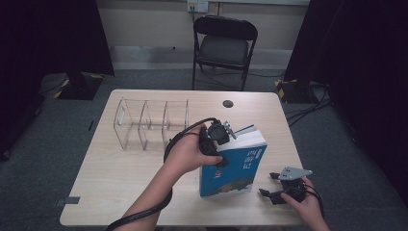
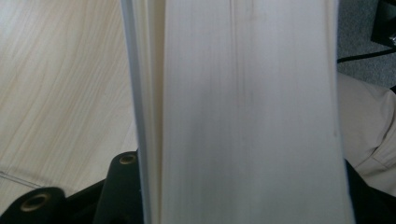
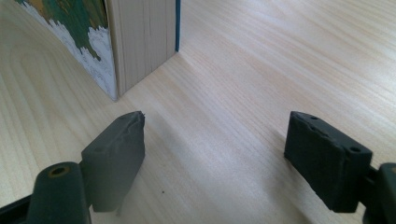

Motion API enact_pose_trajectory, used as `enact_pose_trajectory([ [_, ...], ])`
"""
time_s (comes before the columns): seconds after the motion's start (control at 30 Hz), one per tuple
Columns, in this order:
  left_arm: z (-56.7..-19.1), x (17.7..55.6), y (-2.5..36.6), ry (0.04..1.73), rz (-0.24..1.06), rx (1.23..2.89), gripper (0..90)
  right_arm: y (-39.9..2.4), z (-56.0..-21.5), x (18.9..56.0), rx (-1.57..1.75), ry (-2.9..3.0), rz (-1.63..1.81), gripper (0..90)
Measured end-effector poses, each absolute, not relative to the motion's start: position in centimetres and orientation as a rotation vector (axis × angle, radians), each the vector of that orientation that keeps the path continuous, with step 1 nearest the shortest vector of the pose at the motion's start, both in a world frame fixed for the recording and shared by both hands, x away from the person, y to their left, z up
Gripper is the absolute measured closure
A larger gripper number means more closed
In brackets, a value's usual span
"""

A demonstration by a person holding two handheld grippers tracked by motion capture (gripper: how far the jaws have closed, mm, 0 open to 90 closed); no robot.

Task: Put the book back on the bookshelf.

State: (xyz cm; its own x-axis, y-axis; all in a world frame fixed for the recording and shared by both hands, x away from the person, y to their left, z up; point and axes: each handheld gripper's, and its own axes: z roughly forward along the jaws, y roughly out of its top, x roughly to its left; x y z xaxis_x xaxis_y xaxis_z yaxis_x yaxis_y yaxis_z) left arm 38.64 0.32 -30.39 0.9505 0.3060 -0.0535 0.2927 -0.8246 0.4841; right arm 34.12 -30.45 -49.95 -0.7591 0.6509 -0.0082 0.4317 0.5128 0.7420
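Note:
A thick book with a blue cover (image 1: 233,166) stands upright on the wooden table (image 1: 120,173), right of centre. My left gripper (image 1: 220,135) comes down on its top edge and is shut on it. In the left gripper view the cream page edges of the book (image 2: 243,112) run up between the jaws, and one black finger (image 2: 119,186) shows beside them. My right gripper (image 1: 267,184) rests low near the table's front right, just right of the book and apart from it. It stands open (image 3: 215,135) over bare wood, with the book's lower corner (image 3: 140,42) ahead and to the left.
A clear acrylic organiser with three compartments (image 1: 149,122) stands at the back left of the table. A small dark round spot (image 1: 228,103) marks the far edge. A black folding chair (image 1: 223,43) stands beyond the table, and cables lie on the floor to the right.

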Motion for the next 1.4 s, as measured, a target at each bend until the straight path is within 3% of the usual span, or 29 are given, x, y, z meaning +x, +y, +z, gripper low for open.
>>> enact_pose_trajectory([
  [0.33, -30.3, 38.2, 0.1, 0.413, 0.034, 2.637, 47.8, -30.4, -49.9, 34.1, 0.913, 2.472, 1.093, 19.7],
  [0.77, -30.3, 37.8, 0.0, 0.403, 0.065, 2.642, 53.1, -30.4, -49.9, 34.1, 0.912, 2.472, 1.093, 19.7],
  [0.93, -30.2, 37.3, 0.1, 0.425, 0.048, 2.626, 59.9, -30.5, -49.9, 34.1, 0.909, 2.472, 1.094, 19.7],
  [1.4, -29.7, 37.0, -0.4, 0.396, 0.109, 2.597, 57.4, -30.5, -50.0, 34.2, 0.904, 2.471, 1.095, 19.7],
])
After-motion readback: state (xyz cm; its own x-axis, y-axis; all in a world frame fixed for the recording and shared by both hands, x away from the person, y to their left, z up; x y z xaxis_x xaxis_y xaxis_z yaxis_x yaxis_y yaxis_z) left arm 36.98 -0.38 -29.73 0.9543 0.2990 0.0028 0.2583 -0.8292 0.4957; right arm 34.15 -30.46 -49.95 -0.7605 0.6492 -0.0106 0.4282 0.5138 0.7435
